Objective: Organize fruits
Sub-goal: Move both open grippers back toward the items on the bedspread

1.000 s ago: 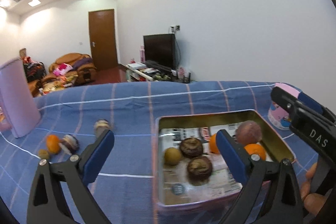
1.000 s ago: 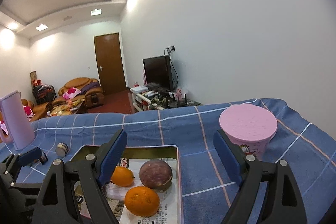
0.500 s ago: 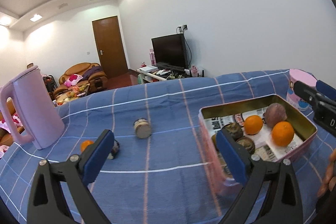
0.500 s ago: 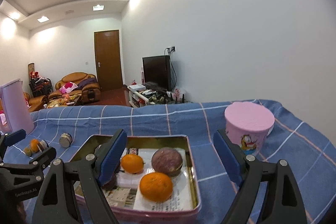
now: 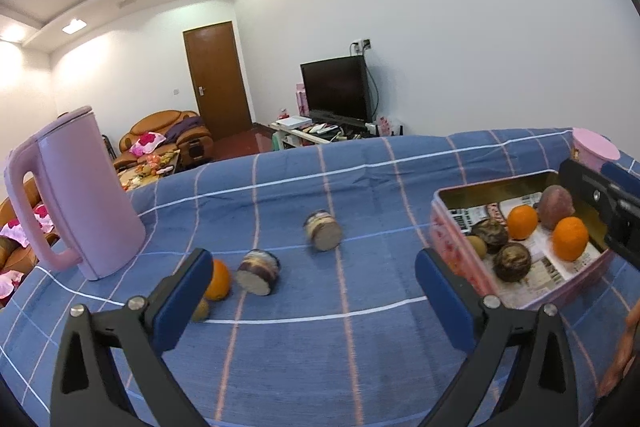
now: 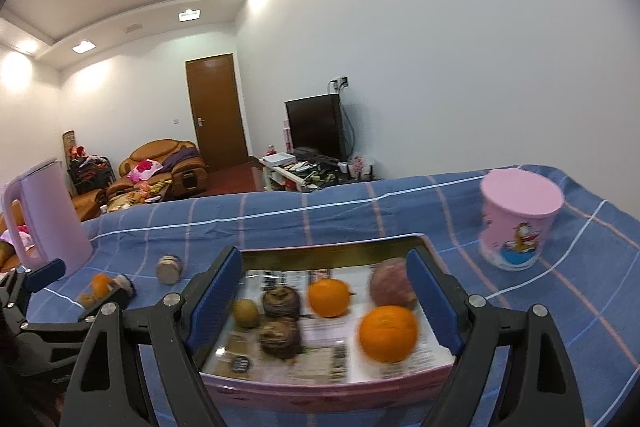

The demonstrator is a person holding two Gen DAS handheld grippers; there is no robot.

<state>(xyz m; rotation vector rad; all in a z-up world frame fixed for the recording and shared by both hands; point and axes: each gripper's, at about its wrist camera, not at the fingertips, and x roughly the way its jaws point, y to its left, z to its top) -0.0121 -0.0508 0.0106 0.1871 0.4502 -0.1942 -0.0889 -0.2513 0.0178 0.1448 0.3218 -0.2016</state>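
Left wrist view: the left gripper (image 5: 312,291), jaws apart and empty, frames two cut brown fruits (image 5: 258,271) and an orange (image 5: 218,279) at centre-left on the blue cloth (image 5: 360,355). Right wrist view alone shows the right gripper (image 6: 324,295), spread wide and empty, over the pink tin (image 6: 320,389) of fruit at lower centre, with the whole pink cup (image 6: 518,219) at the right.

Left tool (image 5: 312,279): black plastic frame, triangular cut-outs in both arms, silver screws at the joints, fingers (image 5: 182,293) faced with blue pads. Right tool (image 6: 324,291): same build, black arms, silver screws, blue pads. Small pale lettering on the left tool's black body, unreadable. Bare fingertips of a hand (image 5: 624,351) beside the right tool.
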